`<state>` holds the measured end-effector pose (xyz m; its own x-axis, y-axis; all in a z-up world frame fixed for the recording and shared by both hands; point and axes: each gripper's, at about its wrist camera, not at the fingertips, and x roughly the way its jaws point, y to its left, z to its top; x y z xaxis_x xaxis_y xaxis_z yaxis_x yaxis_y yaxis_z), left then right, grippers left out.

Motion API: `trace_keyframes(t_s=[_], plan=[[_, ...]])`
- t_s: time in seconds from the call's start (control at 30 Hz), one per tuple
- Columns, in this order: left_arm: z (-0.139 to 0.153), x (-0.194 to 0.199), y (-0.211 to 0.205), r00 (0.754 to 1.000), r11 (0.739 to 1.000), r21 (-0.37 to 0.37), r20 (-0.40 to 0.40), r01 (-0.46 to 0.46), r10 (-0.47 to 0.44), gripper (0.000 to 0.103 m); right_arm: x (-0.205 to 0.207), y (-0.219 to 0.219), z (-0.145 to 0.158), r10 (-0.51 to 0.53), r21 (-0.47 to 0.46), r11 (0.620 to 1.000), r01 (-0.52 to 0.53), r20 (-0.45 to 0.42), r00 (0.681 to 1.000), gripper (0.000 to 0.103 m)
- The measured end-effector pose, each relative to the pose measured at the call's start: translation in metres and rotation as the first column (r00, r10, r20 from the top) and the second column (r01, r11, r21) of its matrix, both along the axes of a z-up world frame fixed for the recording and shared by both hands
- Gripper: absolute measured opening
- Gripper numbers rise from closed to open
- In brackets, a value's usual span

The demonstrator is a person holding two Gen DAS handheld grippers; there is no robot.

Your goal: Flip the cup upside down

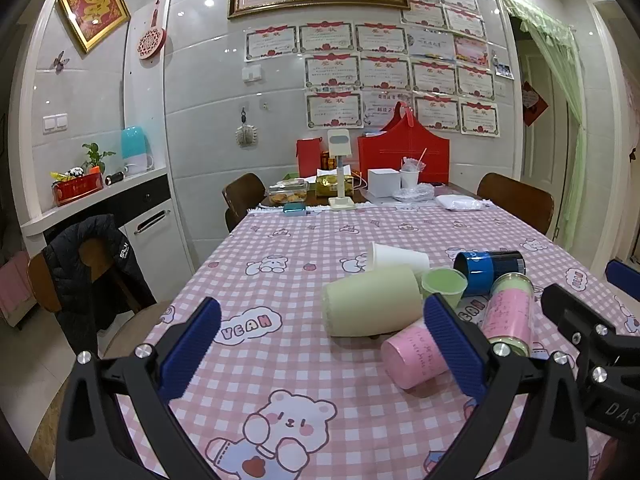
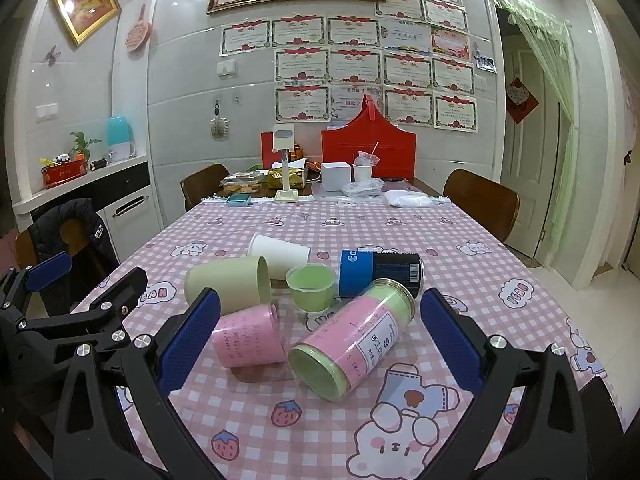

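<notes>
On the left wrist view, the left gripper (image 1: pixel 320 344) gapes wide, empty, before the toppled beige cup (image 1: pixel 370 302). Over on the right wrist view, the right gripper (image 2: pixel 320 336) is spread wide too, holding nothing, pink cup (image 2: pixel 248 336) and jar (image 2: pixel 352 338) lying between its fingers.

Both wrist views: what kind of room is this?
Likely a home dining room: a checked tablecloth over a table with wooden chairs, award certificates taped to the tiled wall, and a side counter.
</notes>
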<state>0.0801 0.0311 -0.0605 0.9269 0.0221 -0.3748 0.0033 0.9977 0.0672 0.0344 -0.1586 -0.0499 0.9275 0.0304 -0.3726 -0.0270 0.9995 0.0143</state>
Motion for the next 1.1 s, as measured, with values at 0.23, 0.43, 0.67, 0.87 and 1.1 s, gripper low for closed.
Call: trace_keyframes(t_s=[0.23,0.43,0.67,0.87,1.1], plan=[[0.0,0.0,0.0,1.0,1.0,0.001,0.0,0.0,0.0,0.099,0.0,0.0,0.0,-0.001,-0.002,1.0,0.001,0.0,1.0,0.097],[0.002,0.0,-0.002,1.0,1.0,0.002,-0.002,0.001,-0.001,0.099,0.0,-0.001,0.0,-0.001,0.0,1.0,0.001,-0.001,1.0,0.097],[0.001,0.0,-0.003,1.0,1.0,0.003,-0.002,0.001,-0.001,0.099,0.0,-0.002,0.0,-0.001,0.001,1.0,0.001,-0.001,1.0,0.097],[0.002,0.001,-0.008,1.0,1.0,0.008,-0.004,0.005,-0.005,0.099,0.0,-0.005,0.001,-0.002,0.004,1.0,0.002,-0.003,1.0,0.097],[0.001,0.004,-0.011,1.0,1.0,0.005,-0.016,0.015,-0.015,0.099,0.002,-0.009,0.0,-0.004,0.006,1.0,0.004,-0.009,1.0,0.097]])
